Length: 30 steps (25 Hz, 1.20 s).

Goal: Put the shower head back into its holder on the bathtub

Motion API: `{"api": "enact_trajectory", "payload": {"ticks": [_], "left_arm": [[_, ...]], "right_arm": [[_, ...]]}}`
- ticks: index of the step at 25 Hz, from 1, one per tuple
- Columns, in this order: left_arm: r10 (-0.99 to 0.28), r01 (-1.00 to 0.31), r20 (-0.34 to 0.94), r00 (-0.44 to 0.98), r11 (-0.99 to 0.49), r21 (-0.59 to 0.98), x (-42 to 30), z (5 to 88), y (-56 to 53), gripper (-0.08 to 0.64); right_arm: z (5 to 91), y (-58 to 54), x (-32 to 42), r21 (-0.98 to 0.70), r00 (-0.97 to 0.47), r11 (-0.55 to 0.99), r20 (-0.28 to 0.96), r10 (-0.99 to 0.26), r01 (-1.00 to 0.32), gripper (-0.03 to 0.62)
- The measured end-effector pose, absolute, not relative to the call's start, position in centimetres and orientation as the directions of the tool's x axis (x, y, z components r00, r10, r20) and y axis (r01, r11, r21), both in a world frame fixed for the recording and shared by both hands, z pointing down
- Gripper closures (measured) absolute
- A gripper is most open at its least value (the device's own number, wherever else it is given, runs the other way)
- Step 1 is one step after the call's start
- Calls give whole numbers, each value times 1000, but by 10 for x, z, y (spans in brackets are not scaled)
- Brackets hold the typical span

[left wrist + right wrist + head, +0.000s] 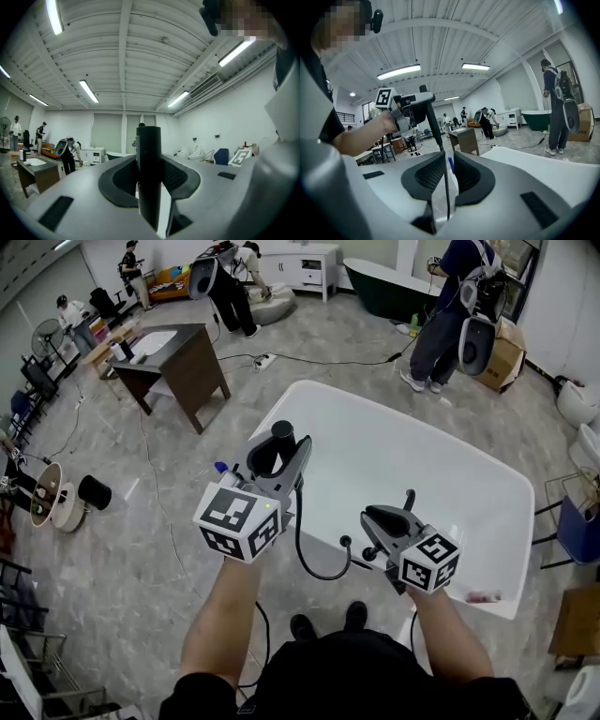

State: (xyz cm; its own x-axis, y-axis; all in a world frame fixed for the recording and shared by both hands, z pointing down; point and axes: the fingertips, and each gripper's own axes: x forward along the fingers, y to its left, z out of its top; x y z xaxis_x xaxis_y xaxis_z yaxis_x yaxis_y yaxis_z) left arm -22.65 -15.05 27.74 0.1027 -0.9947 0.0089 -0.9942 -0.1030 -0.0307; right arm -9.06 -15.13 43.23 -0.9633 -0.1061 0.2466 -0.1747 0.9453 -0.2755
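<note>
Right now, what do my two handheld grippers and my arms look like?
The grey plastic left gripper and the matching right gripper are wedge-shaped shells with two jaws. Each carries a white cube printed with black square markers at its rear. Black textured pads line the jaws. The person wears black short sleeves that leave the forearms bare.

Your left gripper (278, 454) left of your right gripper (382, 519), both at the near edge of the bathtub (422, 456) | shower head (282, 432) upright between your left jaws | hose (302, 549) loops below, passing between your right jaws | desk (183, 357) beyond, far left
</note>
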Motion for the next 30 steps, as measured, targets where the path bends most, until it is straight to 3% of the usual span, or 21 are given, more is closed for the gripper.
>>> {"api": "enact_trajectory", "payload": {"ticks": [12, 19, 23, 30], "left_arm": [[-934, -932, -31, 356, -357, 58, -166, 263, -143, 428], [-909, -903, -83, 407, -415, 111, -153, 251, -132, 428], [-909, -905, -77, 410, -416, 85, -153, 251, -129, 428], [-920, -919, -99, 379, -386, 74, -163, 248, -118, 428]], "right_arm": [[484, -107, -127, -298, -947, 953, 318, 49, -51, 385], [499, -96, -133, -308, -935, 951, 346, 75, -38, 401], [499, -97, -134, -279, -934, 959, 354, 58, -46, 517], [493, -103, -139, -254, -933, 964, 359, 22, -75, 523]]}}
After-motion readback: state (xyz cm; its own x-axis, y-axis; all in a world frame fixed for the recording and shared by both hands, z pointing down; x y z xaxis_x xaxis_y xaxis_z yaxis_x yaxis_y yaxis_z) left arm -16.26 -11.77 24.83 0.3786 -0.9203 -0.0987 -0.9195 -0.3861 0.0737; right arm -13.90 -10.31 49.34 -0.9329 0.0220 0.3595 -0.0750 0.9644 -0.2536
